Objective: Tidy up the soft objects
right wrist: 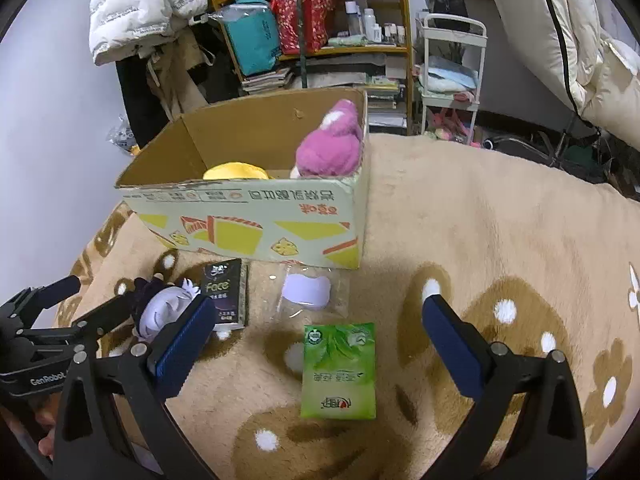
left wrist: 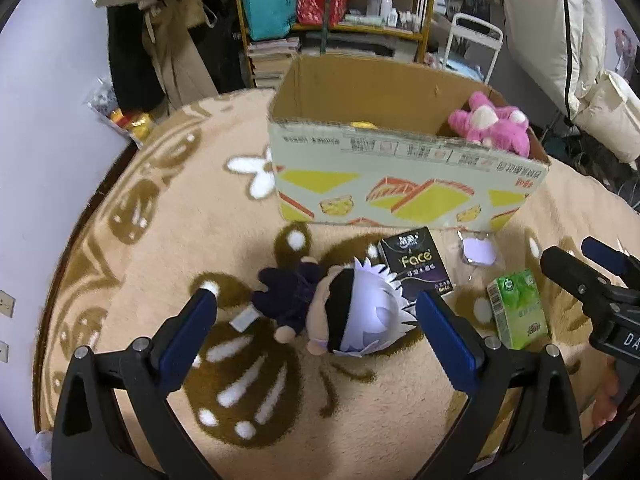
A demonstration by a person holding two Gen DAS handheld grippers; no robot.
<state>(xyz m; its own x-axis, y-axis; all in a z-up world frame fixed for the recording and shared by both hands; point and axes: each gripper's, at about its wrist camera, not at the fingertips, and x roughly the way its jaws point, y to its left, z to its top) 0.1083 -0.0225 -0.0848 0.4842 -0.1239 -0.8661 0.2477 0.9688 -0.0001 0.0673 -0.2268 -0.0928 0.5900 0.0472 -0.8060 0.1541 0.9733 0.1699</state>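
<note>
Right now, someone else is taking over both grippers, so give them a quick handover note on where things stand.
Left gripper: open, straddling the white-haired plush doll on the blanket, not gripping.
Right gripper: open, empty, over the green tissue pack.
Done: pink plush and a yellow soft item are in the cardboard box.
Left on the blanket: doll, green pack, black Face tissue pack, lilac item in a clear bag.

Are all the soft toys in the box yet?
Not yet. The pink plush and a yellow one are already in the box. Both grippers, left and right, are open and empty. The doll lies between the left one's fingers, ungrabbed. The green pack, black pack and clear pouch wait on the blanket.
</note>
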